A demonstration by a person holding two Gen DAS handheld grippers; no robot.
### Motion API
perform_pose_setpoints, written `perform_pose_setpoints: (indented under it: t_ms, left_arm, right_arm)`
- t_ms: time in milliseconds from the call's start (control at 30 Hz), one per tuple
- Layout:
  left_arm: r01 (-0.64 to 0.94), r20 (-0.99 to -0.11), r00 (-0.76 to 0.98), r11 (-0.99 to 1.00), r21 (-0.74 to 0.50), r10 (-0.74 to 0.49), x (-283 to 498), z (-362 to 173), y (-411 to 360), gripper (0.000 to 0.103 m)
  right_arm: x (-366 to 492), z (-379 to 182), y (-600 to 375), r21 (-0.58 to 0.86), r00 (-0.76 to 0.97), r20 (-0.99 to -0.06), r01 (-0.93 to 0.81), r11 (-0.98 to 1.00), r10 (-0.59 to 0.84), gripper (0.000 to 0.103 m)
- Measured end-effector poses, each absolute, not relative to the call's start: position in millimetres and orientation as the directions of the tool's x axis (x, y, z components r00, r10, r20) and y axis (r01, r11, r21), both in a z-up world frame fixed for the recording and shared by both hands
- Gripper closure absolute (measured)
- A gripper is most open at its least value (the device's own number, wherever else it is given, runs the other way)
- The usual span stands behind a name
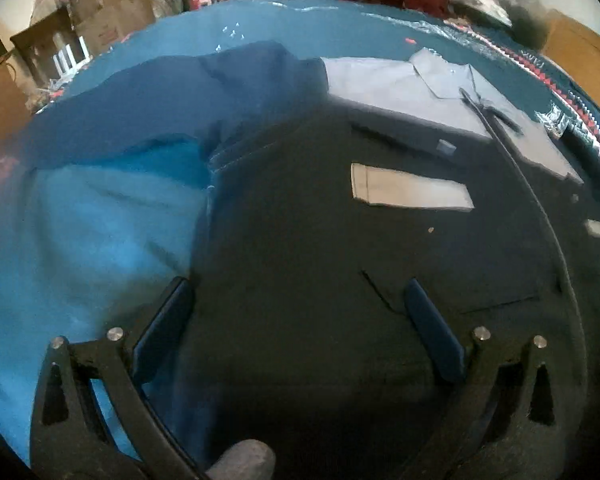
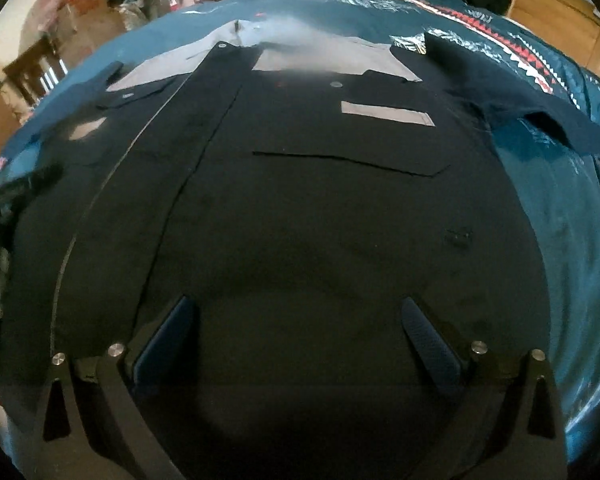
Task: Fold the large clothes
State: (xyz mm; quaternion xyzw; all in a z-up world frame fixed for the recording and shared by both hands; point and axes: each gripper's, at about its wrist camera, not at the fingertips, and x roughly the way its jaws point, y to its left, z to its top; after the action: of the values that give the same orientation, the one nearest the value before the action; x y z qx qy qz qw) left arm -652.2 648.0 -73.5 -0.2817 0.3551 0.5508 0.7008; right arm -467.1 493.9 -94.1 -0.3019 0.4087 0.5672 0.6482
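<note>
— Two grippers logged, left to right. Item one?

— Left gripper [image 1: 300,304]: jaws stood wide apart, nothing between them, hovering over the shirt's left side seam. Left of it lay the blue bedcover [image 1: 80,240]; the dark shirt [image 1: 300,200] spread ahead and to the right.

— Item two?

— Right gripper [image 2: 300,320]: jaws likewise parted, empty, low over the hem end of the same shirt [image 2: 300,220].

— Orientation of the garment?

— Laid flat, front up, on the bed. Long axis ran away from both grippers, hem nearest, grey collar [image 2: 256,32] farthest. Grey chest strip [image 2: 386,113] right of the placket. One short sleeve [image 2: 520,108] stuck out to the right.

— Which hand for which side?

— Judged: left nearer the left edge, right nearer the outflung sleeve; each side likely folds inward across that axis.
</note>
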Motion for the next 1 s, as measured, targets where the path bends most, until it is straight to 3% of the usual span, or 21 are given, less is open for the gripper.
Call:
perform_pose_setpoints:
  t_ms: [200, 367, 600, 767, 833, 1000]
  left_arm:
    - [-0.97, -0.793, 0.181, 0.238, -0.046, 0.582, -664.9, -71.2, 640.1, 0.0]
    - [-0.973, -0.795, 0.167, 0.226, -0.039, 0.584, -664.5, -71.3, 634.4, 0.0]
    - [-0.977, -0.792, 0.163, 0.209, -0.046, 0.589, -666.2, -73.2, 629.8, 0.0]
    - [-0.98, -0.791, 0.155, 0.196, -0.046, 0.592, -668.5, -72.8, 627.9, 0.0]
    - [-0.981, -0.792, 0.148, 0.191, -0.04, 0.592, -668.9, -73.0, 628.4, 0.0]
    - [-0.982, -0.796, 0.138, 0.187, -0.032, 0.589, -670.6, -74.1, 631.6, 0.0]
  right_arm:
    - [-460.0, -65.2, 494.9, 0.105, -0.031, -0.891, -0.985, 0.139, 0.453, 0.0]
    - [-401.2, -22.0, 490.0, 0.241, -0.111, -0.852, -0.951, 0.195, 0.512, 0.004]
    - [-185.8, 43.2, 492.5, 0.348, 0.039, -0.763, -0.816, 0.461, 0.645, 0.004]
    - [-13.0, 32.7, 499.9, 0.5, 0.058, -0.743, -0.614, 0.611, 0.667, 0.013]
    - [39.2, 21.6, 499.5, 0.573, 0.049, -0.723, -0.514, 0.638, 0.689, 0.023]
    - [96.8, -9.2, 519.2, 0.593, 0.04, -0.732, -0.455, 0.664, 0.681, 0.026]
